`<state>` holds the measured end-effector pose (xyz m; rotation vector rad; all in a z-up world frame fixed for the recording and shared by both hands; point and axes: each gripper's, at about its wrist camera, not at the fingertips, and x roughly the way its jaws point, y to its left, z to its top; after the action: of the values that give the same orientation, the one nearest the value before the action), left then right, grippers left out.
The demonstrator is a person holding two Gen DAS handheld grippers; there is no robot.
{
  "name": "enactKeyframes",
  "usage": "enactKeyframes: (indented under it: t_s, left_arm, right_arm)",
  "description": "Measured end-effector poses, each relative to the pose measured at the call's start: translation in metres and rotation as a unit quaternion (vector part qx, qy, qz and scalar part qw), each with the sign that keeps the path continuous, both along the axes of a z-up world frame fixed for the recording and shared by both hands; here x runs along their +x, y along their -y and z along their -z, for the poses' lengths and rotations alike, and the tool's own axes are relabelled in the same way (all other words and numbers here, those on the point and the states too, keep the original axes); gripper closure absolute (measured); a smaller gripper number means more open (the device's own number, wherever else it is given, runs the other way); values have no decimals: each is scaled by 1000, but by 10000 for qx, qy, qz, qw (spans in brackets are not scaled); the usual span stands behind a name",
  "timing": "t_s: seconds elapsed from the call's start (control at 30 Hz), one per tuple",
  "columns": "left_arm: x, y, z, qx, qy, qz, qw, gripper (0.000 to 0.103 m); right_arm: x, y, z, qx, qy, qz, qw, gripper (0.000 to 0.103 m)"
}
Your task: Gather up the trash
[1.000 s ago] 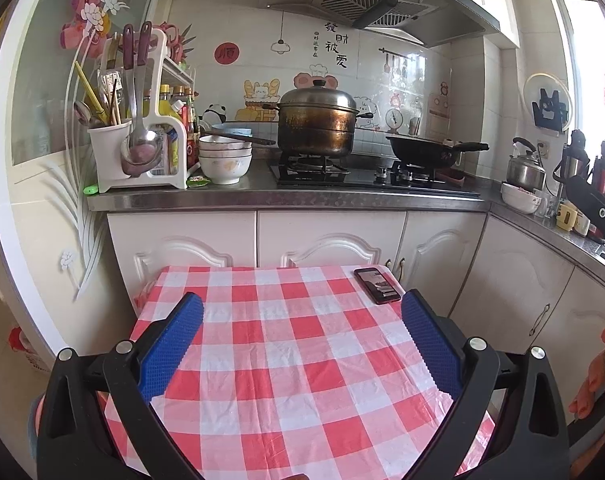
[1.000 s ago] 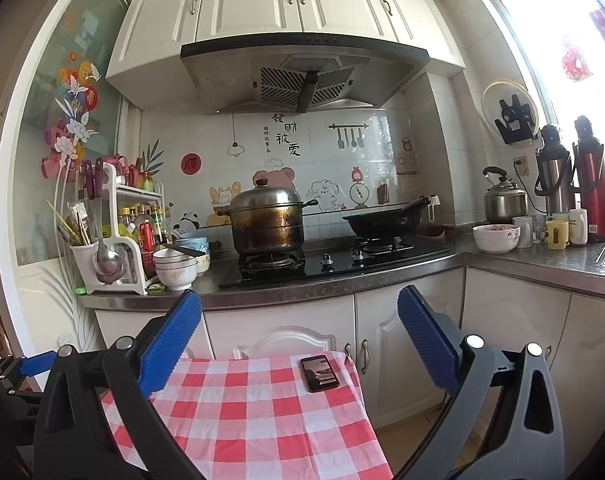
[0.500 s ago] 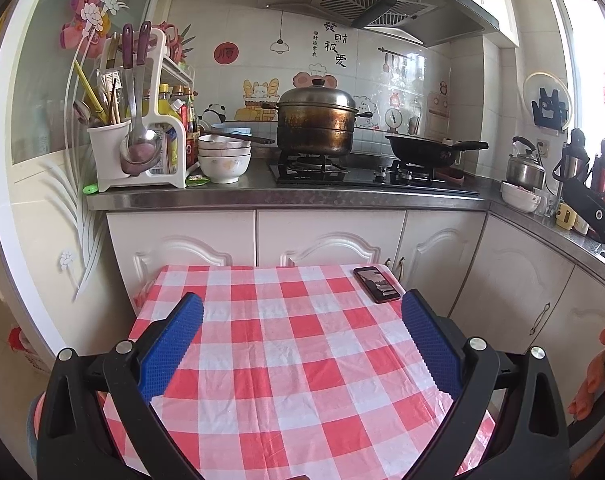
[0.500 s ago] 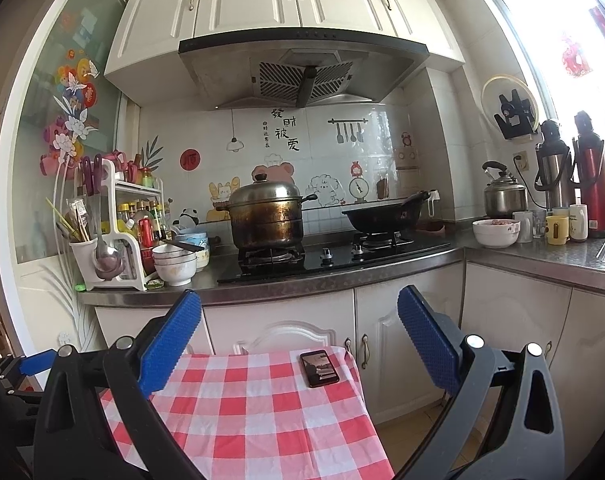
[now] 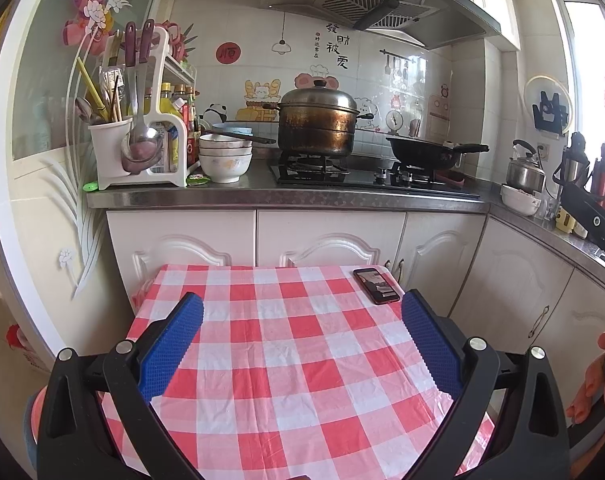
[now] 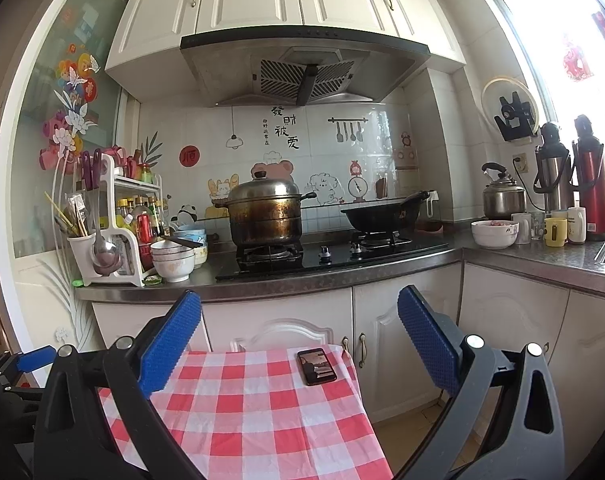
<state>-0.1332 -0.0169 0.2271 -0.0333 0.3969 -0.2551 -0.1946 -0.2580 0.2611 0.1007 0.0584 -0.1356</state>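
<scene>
A small kitchen: an L-shaped steel counter (image 5: 286, 196) with a checked-cloth table (image 5: 286, 360) pushed up near its cabinet doors.

The only things that look like trash are a small green wrapper (image 5: 198, 178) on the counter between the white utensil rack (image 5: 142, 152) and the stacked bowls (image 5: 225, 158), and a green scrap (image 5: 89, 187) at the rack's left foot. What either is cannot be made out. No bin or bag is in view.

Over the last second almost nothing has shifted. The left gripper (image 5: 302, 300) hangs over the table and the right gripper (image 6: 298, 296) sits higher, aimed at the stove. Both have their jaws spread wide and hold nothing, so neither is committed to a target. The cloth carries only a phone (image 5: 376, 286). That would fit litter already taken from it as well as litter lying elsewhere.

The phone lies close to the table's far right corner, so a sweep there could push it off. The wrapper is hemmed in by rack and bowls, leaving an approach from the counter's front edge. Floor lies open right of the table.
</scene>
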Motion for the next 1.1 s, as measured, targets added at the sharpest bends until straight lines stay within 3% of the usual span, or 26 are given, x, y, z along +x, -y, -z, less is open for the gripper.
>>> enactKeyframes:
  t_s: [1.1]
  left_arm:
    - [6,2,9,-64,-85,-40,9999,5]
  right_arm:
    - [11,-7,9,-92,-218,-60,9997,4]
